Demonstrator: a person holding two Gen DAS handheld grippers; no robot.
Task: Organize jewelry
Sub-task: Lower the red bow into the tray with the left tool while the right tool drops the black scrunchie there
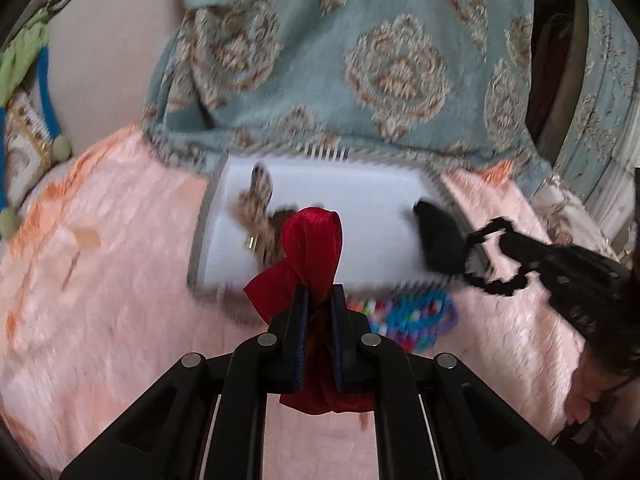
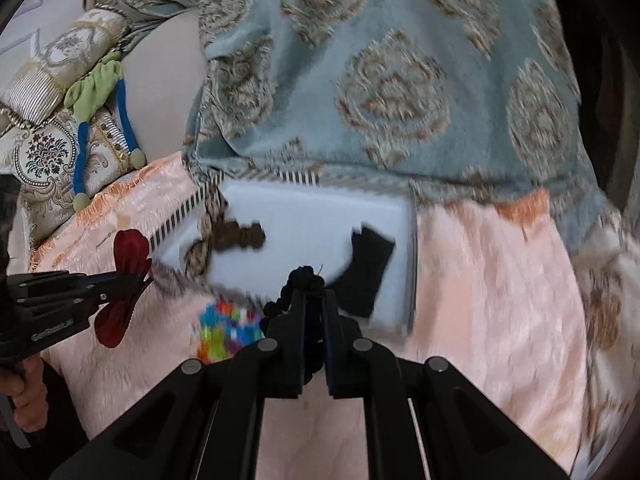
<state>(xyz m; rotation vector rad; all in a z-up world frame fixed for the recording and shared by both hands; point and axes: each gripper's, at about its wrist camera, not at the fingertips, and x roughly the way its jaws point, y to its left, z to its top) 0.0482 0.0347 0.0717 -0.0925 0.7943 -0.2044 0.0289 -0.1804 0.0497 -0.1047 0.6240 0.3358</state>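
Jewelry sits half sorted on a pink blanket (image 1: 100, 280): a white tray (image 1: 340, 200) near the blue patterned cushion (image 1: 380, 60) already carries a tan braided piece (image 1: 256, 208) at its left and a black piece (image 1: 436, 236) at its right, while a multicoloured beaded band (image 2: 224, 324) lies just outside the tray's near edge. The left hand-held gripper (image 1: 319, 300) is clamped on a red ribbon bow (image 1: 312, 240), held clear above the blanket at the tray's near-left side. The right hand-held gripper (image 2: 314, 296) is pinched shut on a black beaded strand (image 2: 304, 276), whose loop dangles beside the jaws, over the tray's near edge. Both pieces appear bound for the tray. Doing it well likely means carrying each over a bare patch of white, lowering until the fabric or beads rest on the floor of the tray, then opening, so that nothing drapes over the rim or tangles with the pieces already there.
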